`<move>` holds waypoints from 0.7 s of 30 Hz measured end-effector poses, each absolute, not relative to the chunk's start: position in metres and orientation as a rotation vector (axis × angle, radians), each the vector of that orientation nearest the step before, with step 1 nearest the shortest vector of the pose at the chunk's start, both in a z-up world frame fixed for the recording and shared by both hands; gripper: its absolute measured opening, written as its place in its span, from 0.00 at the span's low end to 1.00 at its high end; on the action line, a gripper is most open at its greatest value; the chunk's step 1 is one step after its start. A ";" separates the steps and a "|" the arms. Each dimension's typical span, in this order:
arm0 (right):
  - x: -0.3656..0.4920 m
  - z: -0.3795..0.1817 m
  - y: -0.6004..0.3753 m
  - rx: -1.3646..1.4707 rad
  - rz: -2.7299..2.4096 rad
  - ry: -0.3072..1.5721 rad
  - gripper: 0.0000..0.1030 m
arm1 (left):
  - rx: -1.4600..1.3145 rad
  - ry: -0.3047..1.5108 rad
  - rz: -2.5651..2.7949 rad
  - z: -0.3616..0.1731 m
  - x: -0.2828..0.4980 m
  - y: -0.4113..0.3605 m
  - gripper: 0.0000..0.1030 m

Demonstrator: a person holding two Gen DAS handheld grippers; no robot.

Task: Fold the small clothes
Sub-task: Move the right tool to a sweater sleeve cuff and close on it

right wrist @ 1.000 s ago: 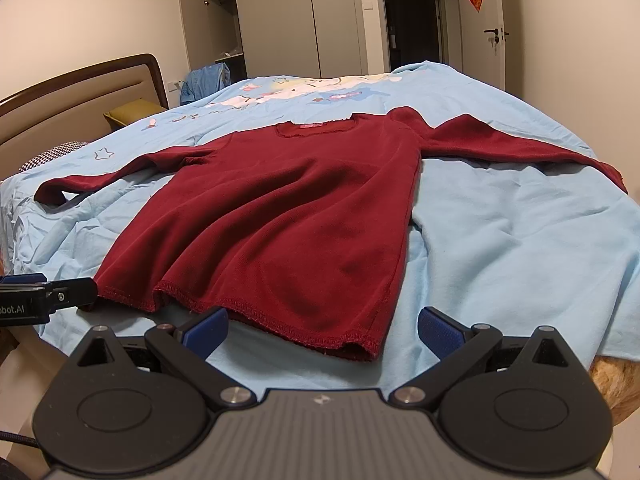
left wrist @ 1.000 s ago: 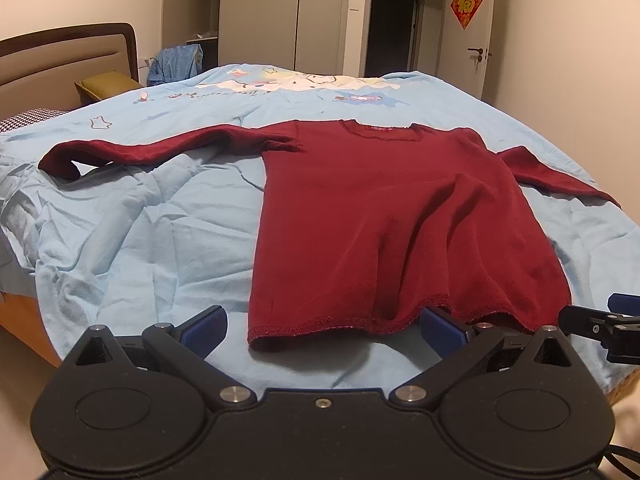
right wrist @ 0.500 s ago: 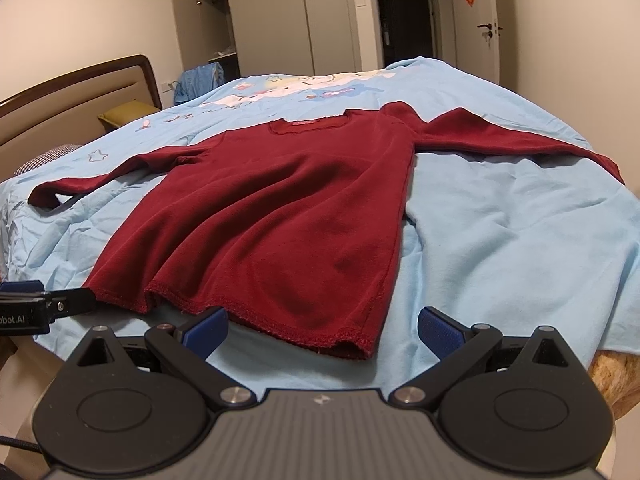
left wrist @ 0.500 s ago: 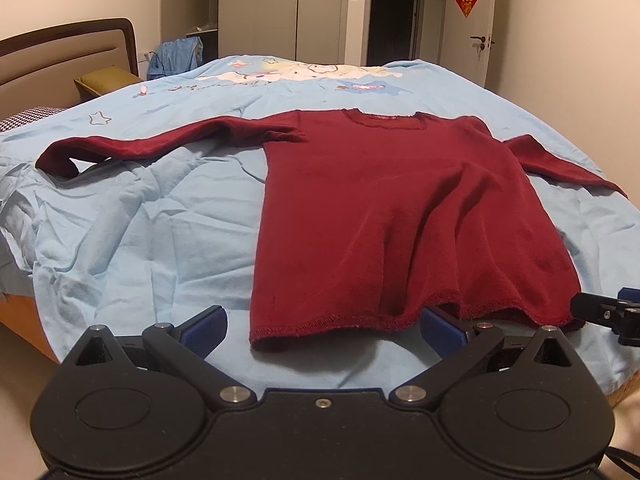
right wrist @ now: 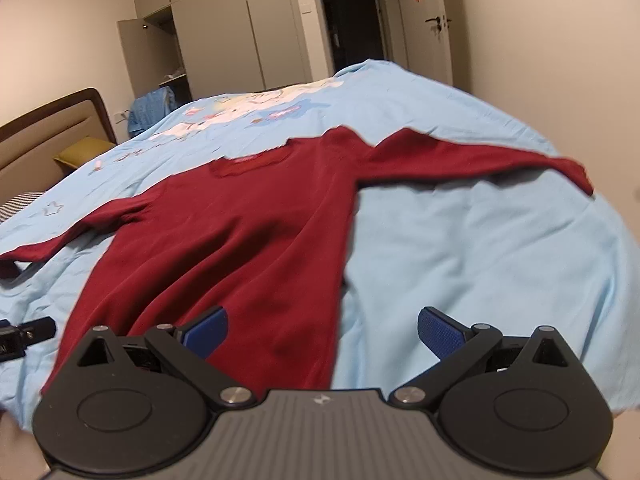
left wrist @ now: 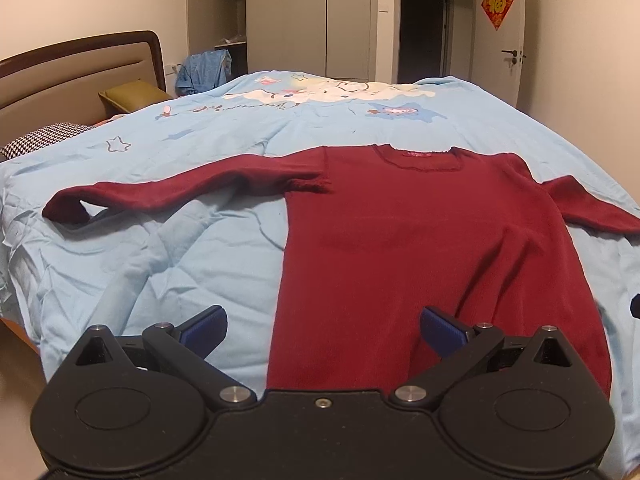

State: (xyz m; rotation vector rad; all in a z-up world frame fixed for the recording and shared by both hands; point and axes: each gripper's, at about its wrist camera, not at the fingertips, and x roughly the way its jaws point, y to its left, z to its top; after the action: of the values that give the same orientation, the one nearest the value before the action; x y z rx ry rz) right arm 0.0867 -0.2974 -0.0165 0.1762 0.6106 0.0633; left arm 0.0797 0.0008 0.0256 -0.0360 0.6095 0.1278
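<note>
Left wrist view: red shirt [left wrist: 420, 248] flat on the blue bedsheet [left wrist: 180, 248], both grippers [left wrist: 322, 330] [right wrist: 322, 330] wide open, holding nothing.

Left hand-held gripper [left wrist: 322, 330]: jaws spread wide, gap straddles the near left edge of the red shirt [left wrist: 420, 248]; nothing between the pads. Ahead and left, bare blue bedsheet [left wrist: 168, 248], wrinkled, passable up to the outstretched sleeve [left wrist: 180, 192]. Right hand-held gripper [right wrist: 322, 330]: jaws wide, gap over the shirt's right edge. Ahead and right, bare sheet, bounded farther on by the other sleeve [right wrist: 480, 164]. Headboard [left wrist: 80, 72] well off left.
</note>
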 end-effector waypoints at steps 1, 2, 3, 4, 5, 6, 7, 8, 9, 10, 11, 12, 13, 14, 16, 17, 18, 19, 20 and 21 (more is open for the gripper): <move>0.091 -0.015 -0.301 0.176 0.055 0.608 1.00 | -0.038 0.611 0.129 0.028 0.085 -0.001 0.99; 0.095 -0.013 -0.304 0.177 0.047 0.607 1.00 | -0.039 0.613 0.130 0.030 0.090 -0.003 0.99; 0.099 -0.012 -0.307 0.179 0.039 0.607 1.00 | -0.038 0.616 0.132 0.031 0.094 -0.006 0.99; 0.102 -0.012 -0.311 0.180 0.030 0.606 1.00 | -0.037 0.618 0.133 0.032 0.098 -0.009 0.99; 0.106 -0.011 -0.314 0.182 0.021 0.604 1.00 | -0.035 0.620 0.131 0.033 0.103 -0.012 0.99; 0.110 -0.010 -0.318 0.184 0.014 0.602 1.00 | -0.032 0.622 0.129 0.034 0.107 -0.014 0.99; 0.113 -0.010 -0.321 0.186 0.008 0.599 1.00 | -0.029 0.626 0.127 0.035 0.111 -0.017 0.99; 0.116 -0.009 -0.324 0.188 0.001 0.594 1.00 | -0.027 0.631 0.125 0.035 0.115 -0.019 0.99; 0.119 -0.009 -0.328 0.188 -0.006 0.591 1.00 | -0.025 0.636 0.122 0.035 0.119 -0.021 0.99; 0.123 -0.010 -0.332 0.189 -0.013 0.588 1.00 | -0.023 0.642 0.117 0.035 0.123 -0.024 0.99; 0.127 -0.010 -0.335 0.188 -0.020 0.588 1.00 | -0.021 0.646 0.112 0.035 0.126 -0.026 0.99; 0.130 -0.010 -0.339 0.187 -0.027 0.586 1.00 | -0.020 0.653 0.105 0.034 0.130 -0.028 0.99; 0.133 -0.011 -0.342 0.186 -0.035 0.584 1.00 | -0.019 0.659 0.098 0.033 0.132 -0.031 0.99; 0.135 -0.012 -0.345 0.186 -0.043 0.584 1.00 | -0.019 0.665 0.090 0.032 0.135 -0.033 0.99; 0.141 -0.013 -0.352 0.188 -0.058 0.586 1.00 | -0.023 0.677 0.075 0.030 0.141 -0.037 0.99; 0.144 -0.014 -0.355 0.191 -0.066 0.586 1.00 | -0.026 0.683 0.069 0.028 0.144 -0.040 0.99; 0.146 -0.015 -0.359 0.194 -0.076 0.585 1.00 | -0.028 0.686 0.064 0.028 0.146 -0.042 0.99; 0.149 -0.016 -0.363 0.197 -0.084 0.584 1.00 | -0.032 0.690 0.056 0.026 0.149 -0.045 0.99; 0.152 -0.017 -0.367 0.200 -0.090 0.583 1.00 | -0.036 0.692 0.050 0.025 0.151 -0.048 0.99; 0.154 -0.018 -0.371 0.204 -0.095 0.579 1.00 | -0.039 0.696 0.044 0.024 0.155 -0.050 0.99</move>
State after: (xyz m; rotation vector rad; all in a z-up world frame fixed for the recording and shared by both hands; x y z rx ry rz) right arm 0.1541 -0.3707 -0.0177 0.2044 0.5792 -0.0946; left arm 0.1547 -0.0503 0.0238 -0.0390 0.6959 0.0439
